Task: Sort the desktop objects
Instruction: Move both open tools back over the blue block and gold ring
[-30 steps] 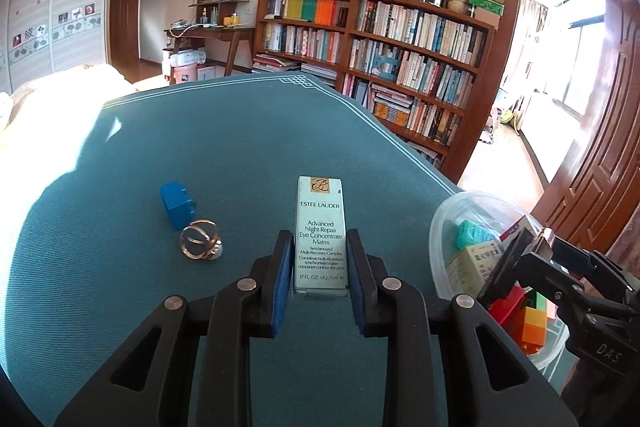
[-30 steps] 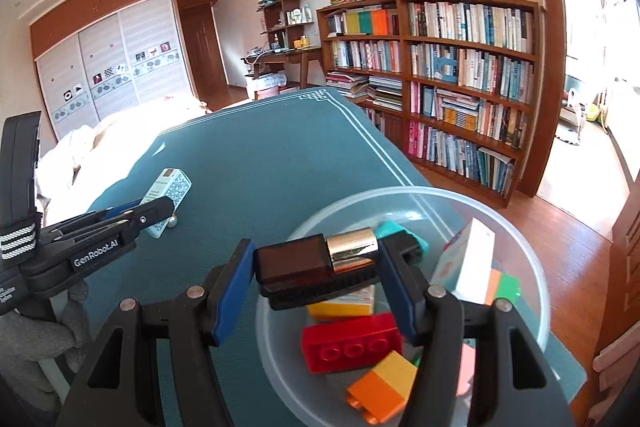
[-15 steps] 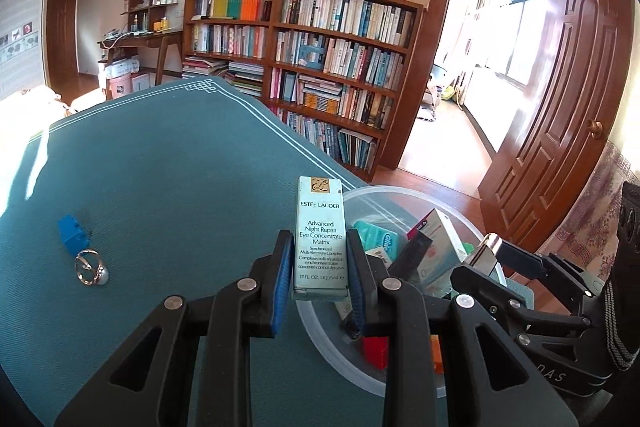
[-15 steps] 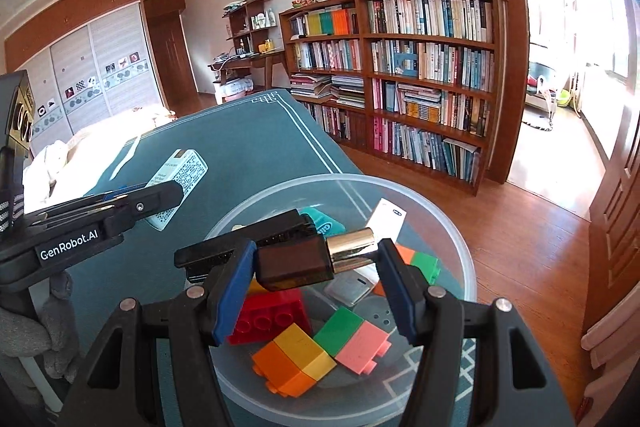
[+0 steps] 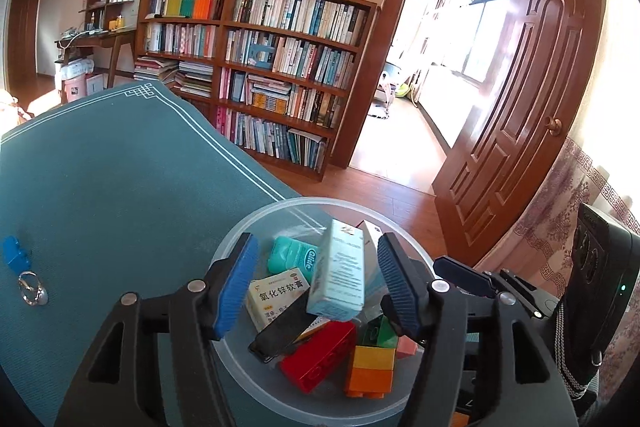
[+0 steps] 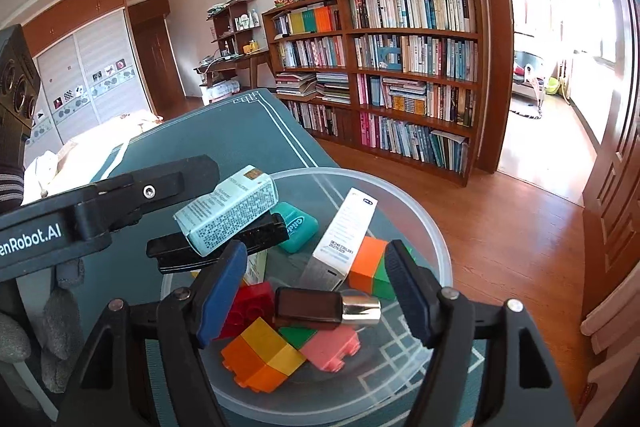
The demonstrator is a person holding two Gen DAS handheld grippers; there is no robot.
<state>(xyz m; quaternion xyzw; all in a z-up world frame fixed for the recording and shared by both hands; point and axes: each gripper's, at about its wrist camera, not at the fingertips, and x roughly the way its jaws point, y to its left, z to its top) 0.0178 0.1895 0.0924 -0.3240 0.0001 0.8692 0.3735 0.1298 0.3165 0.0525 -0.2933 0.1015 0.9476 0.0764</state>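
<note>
Both the left tongs (image 5: 316, 287) and right tongs (image 6: 316, 291) have just opened over the bowl (image 5: 240, 239). The pale box (image 5: 338, 271) tips loose at twelve o'clock; it may tumble out.

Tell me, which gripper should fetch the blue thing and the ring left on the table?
Left, probably. The blue block and ring lie on its side, and the left gripper has just opened, dropping its box.
</note>
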